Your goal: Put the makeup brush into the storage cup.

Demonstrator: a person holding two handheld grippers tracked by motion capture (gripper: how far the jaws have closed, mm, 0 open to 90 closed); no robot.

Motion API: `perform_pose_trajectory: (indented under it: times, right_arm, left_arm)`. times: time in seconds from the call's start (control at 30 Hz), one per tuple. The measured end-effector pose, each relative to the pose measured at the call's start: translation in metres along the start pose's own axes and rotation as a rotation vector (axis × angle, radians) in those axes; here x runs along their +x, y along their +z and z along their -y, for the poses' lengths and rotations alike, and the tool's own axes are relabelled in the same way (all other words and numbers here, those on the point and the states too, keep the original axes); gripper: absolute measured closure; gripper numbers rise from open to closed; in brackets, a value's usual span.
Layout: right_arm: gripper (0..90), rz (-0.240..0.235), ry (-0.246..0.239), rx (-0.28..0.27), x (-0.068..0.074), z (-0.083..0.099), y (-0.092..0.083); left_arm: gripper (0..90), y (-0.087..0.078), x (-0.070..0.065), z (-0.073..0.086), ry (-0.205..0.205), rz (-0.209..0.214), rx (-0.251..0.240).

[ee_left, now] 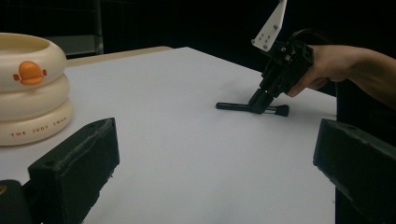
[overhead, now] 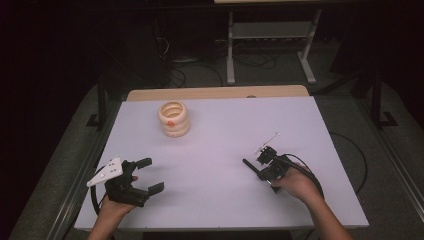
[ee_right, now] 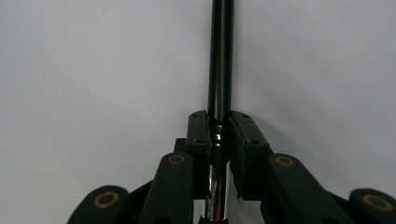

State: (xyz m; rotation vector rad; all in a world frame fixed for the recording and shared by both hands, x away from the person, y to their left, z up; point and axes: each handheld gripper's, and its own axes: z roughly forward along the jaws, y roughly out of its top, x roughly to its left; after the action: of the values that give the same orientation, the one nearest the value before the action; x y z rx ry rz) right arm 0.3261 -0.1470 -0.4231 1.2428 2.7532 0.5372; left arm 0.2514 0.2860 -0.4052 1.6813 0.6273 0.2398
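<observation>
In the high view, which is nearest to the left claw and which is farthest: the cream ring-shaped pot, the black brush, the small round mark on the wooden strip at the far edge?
1. Cream ring-shaped pot: ahead of the left claw, slightly right.
2. Black brush: across the table, held in the right claw.
3. Round mark: on the wooden strip, far right corner side.

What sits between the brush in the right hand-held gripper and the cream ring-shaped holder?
Nothing visible: bare table lies between the brush, clamped in the right hand-held gripper, and the holder.
</observation>
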Motion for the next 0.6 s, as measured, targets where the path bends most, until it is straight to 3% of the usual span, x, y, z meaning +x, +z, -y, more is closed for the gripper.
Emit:
perform_pose_trajectory:
  times: [0.27, 0.6]
  right_arm:
    - [77.9, 0.009, -0.003, -0.006, -0.0017, 0.0007, -0.0009]
    - [78.1, -0.016, -0.014, -0.035, -0.0027, 0.0009, -0.0069]
  left_arm:
    - [0.0, 0.0004, 0.0001, 0.0002, 0.0, -0.002, 0.003]
    - [0.0, 0.0004, -0.0002, 0.0, 0.0, -0.001, 0.004]
